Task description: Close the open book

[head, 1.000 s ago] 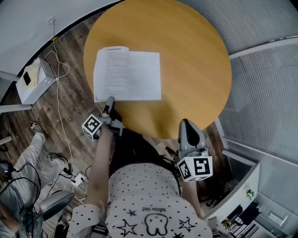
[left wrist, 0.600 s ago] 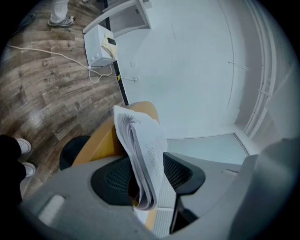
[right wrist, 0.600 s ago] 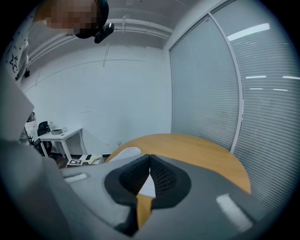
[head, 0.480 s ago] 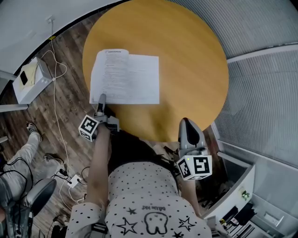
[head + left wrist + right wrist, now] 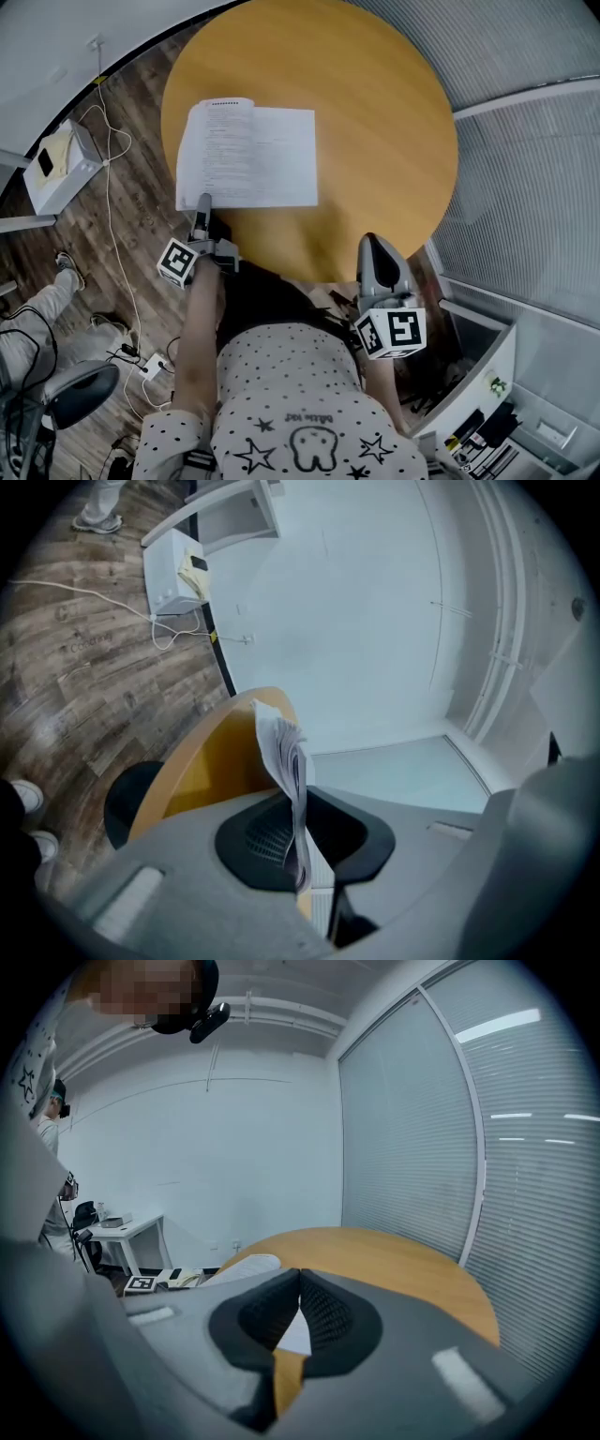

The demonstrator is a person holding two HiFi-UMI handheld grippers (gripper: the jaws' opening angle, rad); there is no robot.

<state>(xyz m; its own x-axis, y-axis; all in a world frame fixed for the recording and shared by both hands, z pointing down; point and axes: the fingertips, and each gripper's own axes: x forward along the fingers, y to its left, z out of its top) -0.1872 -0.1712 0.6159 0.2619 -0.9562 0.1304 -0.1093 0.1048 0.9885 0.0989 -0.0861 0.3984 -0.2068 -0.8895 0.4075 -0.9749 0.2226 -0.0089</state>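
The book (image 5: 248,155) lies open and flat on the left part of the counter (image 5: 375,122), with its near edge close to the rim in front of me. My left hand-held gripper (image 5: 202,204) sits at the book's near left corner. Its jaws are closing on a thin sheaf of pages (image 5: 286,761) that stands edge-on between the pads. My right hand-held gripper (image 5: 375,246) hangs at the counter's near rim, well apart from the book, jaws together on nothing. I judge the paper light, limp and easy to crease or tear, so a corner pinch may let it sag. A hold nearer the middle of the outer edge, taking the cover with the leaves, should swing the left half over more evenly.
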